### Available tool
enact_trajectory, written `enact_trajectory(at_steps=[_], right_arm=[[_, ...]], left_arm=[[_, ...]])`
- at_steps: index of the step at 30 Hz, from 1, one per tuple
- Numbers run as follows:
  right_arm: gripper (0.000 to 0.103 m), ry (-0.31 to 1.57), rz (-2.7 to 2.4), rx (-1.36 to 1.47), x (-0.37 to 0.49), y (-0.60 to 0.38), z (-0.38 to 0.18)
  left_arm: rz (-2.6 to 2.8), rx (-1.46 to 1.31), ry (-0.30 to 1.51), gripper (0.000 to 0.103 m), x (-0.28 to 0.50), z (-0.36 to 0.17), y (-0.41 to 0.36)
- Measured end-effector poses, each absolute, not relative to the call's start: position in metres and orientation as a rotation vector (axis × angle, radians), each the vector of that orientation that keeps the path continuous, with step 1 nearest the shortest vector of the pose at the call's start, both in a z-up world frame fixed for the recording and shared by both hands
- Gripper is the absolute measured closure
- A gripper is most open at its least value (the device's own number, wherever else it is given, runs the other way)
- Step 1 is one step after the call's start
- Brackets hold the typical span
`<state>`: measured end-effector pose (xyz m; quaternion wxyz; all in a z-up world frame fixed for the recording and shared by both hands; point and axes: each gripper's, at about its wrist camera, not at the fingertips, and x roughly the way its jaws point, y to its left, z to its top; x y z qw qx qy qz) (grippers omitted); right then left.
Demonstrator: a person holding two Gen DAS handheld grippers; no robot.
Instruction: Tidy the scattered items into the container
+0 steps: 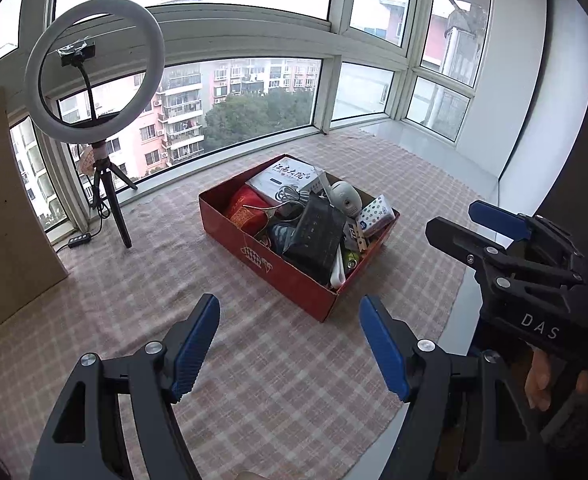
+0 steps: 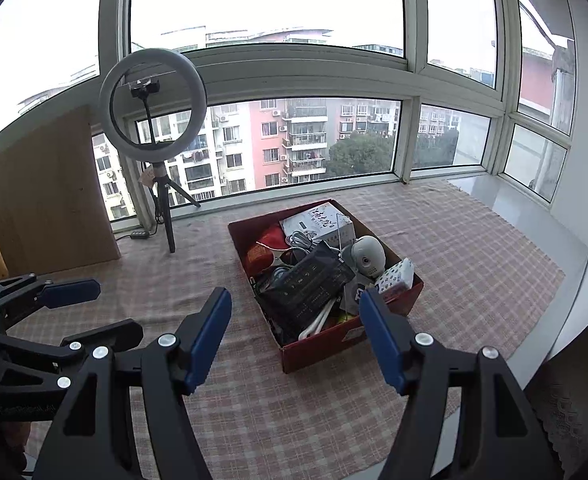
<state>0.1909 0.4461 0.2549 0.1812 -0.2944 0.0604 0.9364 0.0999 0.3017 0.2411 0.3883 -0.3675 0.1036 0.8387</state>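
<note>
A red cardboard box (image 1: 285, 276) (image 2: 322, 348) sits on the checked cloth (image 1: 153, 256), packed with items. Among them are a white camera (image 1: 346, 198) (image 2: 368, 256), a black packet (image 1: 318, 240) (image 2: 306, 284), a white printed carton (image 1: 285, 178), a red pouch (image 1: 245, 208) and a small patterned box (image 1: 378, 210). My left gripper (image 1: 289, 302) (image 2: 113, 306) hangs open in front of the box with nothing between its fingers. Off to the box's right, my right gripper (image 2: 296, 295) (image 1: 452, 216) is open and empty too. No loose items show on the cloth.
A ring light on a tripod (image 1: 93, 68) (image 2: 151, 100) stands at the back left, with a switch block (image 1: 79, 240) on its cable. A brown board (image 1: 9, 208) leans at the left. Windows run behind. A hand (image 1: 542, 380) grips the right tool.
</note>
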Motion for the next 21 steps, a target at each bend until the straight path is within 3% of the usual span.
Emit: enact_trajectory(at_steps=[13, 21], right_arm=[[0.035, 0.157, 2.775, -0.899, 0.164, 0.397, 0.246], [0.035, 0.113, 2.884, -0.937, 0.141, 0.351, 0.245]], left_arm=[[2.297, -0.983, 0.231, 0.032, 0.091, 0.243, 0.230], [2.474, -1.054, 0.111, 0.032, 0.085, 0.238, 0.157]])
